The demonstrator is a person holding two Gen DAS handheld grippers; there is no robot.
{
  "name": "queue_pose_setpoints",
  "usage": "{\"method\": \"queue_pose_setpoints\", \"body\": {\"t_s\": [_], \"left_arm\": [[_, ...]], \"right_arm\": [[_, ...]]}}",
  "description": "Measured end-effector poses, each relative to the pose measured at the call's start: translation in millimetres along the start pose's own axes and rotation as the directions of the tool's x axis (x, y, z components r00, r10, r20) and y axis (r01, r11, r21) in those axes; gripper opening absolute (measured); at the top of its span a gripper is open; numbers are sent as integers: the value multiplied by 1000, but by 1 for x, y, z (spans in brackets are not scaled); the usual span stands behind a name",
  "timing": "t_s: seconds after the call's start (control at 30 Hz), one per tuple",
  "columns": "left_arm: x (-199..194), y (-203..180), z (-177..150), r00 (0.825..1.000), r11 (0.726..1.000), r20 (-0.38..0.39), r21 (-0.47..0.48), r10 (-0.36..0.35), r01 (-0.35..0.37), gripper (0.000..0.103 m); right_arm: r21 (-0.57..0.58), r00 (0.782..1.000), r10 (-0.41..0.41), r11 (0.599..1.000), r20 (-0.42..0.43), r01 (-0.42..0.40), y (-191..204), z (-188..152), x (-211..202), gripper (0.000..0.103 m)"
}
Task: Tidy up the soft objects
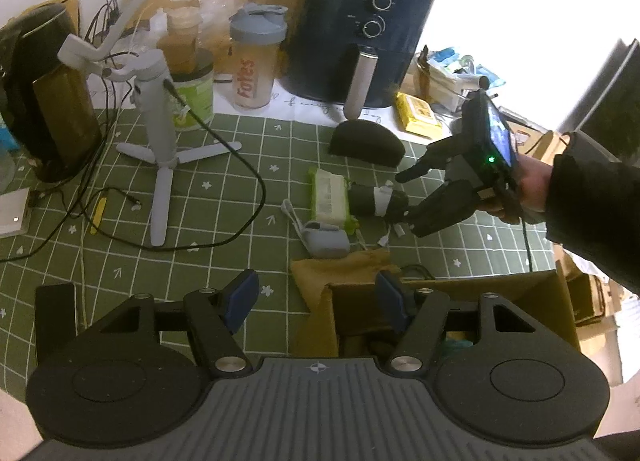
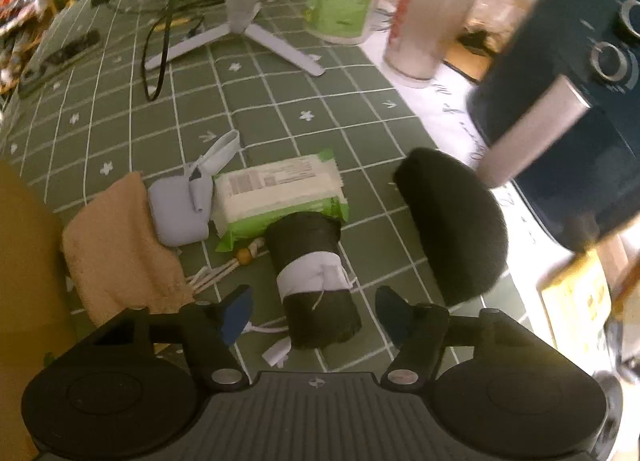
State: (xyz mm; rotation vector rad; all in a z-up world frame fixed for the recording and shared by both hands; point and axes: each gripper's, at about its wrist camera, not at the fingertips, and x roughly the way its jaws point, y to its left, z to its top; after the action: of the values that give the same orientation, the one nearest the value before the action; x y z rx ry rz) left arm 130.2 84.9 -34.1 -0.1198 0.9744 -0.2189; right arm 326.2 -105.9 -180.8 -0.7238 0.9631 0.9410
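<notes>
**Approach to the rolled dark cloth on a crowded bench**

Tool positions, nearest first. The right tool (image 2: 314, 315) hangs over the near end of the rolled dark cloth (image 2: 314, 281), jaws apart, one on either side and not yet pressing; the cloth lies on the green checked bench (image 2: 280, 109), bound by a pale band. The left tool (image 1: 316, 301) stands released and empty above the rim of the cardboard box (image 1: 520, 293) at the bench's near edge, the likely destination.

Just beyond the roll lie the wipes pack (image 2: 276, 191), touching its far end, the grey pouch (image 2: 180, 217) and the tan towel (image 2: 120, 245); the black cushion (image 2: 452, 229) sits close on the other side.

Risks, as a judgement: a loose cord with beads (image 2: 246, 255) and white tags trail beside the roll and may snag a finger or be dragged along; closing off-centre could squeeze the soft roll out sideways.

Open room: bare cloth lies ahead toward the tripod (image 2: 240, 21) and its cable (image 2: 160, 61). Farther right, the air fryer (image 2: 580, 101) and its handle bound any lift.
</notes>
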Motion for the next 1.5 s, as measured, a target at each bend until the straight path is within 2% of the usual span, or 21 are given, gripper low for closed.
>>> {"method": "queue_pose_setpoints", "body": {"t_s": [0.17,0.33,0.6,0.83,1.1,1.37,1.5], "left_arm": [[-1,7,-4,1000,999,-2,-33,12,-12,64],[-4,14,-7,1000,998,-2,-55,21,-21,64],[-7,17,-10,1000,998,1,-69,6,-6,64],[-6,18,-4,1000,998,16,-53,-13,14,64],[-5,18,7,999,999,35,-23,-27,28,64],[0,14,22,998,999,56,36,-35,33,64],[5,12,32,997,997,68,67,-39,35,64]], "right_arm": [[-61,1000,-2,998,-25,1,6,10,15,62],[-113,998,-24,993,-66,17,10,16,31,49],[-117,994,-15,993,-113,2,10,21,38,47],[-61,996,-12,998,-91,7,8,18,19,46],[15,997,-78,997,0,78,9,11,-21,46],[160,992,-117,981,49,107,6,-1,-60,46],[272,986,-141,956,89,112,2,-15,-84,46]]}}
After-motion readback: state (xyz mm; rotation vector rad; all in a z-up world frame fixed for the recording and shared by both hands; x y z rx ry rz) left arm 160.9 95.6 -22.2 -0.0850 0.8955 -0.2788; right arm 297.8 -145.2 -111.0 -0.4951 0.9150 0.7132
